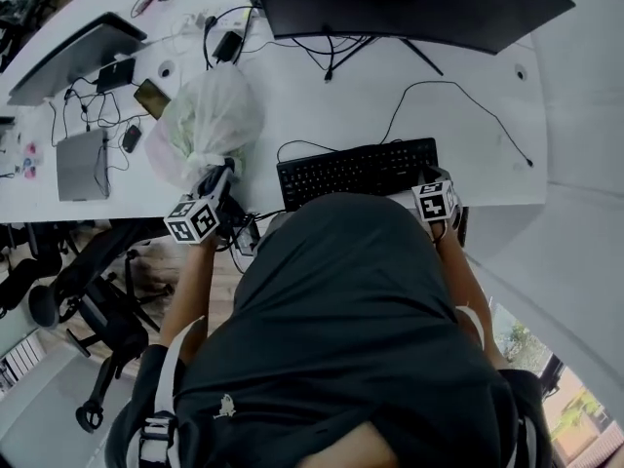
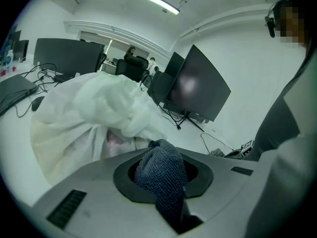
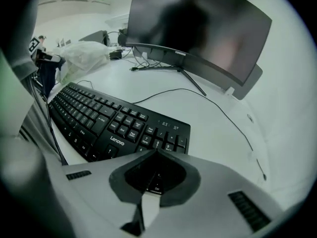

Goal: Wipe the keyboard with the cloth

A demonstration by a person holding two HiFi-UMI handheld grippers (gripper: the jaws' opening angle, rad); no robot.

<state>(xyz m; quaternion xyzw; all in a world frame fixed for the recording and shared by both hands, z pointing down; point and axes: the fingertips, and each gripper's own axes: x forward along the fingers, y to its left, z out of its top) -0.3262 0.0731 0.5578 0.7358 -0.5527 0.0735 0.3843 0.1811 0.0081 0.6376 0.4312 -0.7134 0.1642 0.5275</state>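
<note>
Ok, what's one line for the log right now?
left gripper: shut on cloth, beside white bag | right gripper: shut, empty, at keyboard right end | cloth: not touching keyboard

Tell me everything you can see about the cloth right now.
The cloth is dark blue-grey with a coarse, waffle-like knit, probably microfibre. It is bunched into a wad and pinched in the shut left tongs, with a tail hanging towards the camera. It sits beside a white plastic bag; whether they touch is unclear. It is not on the keyboard, which lies further right.
</note>
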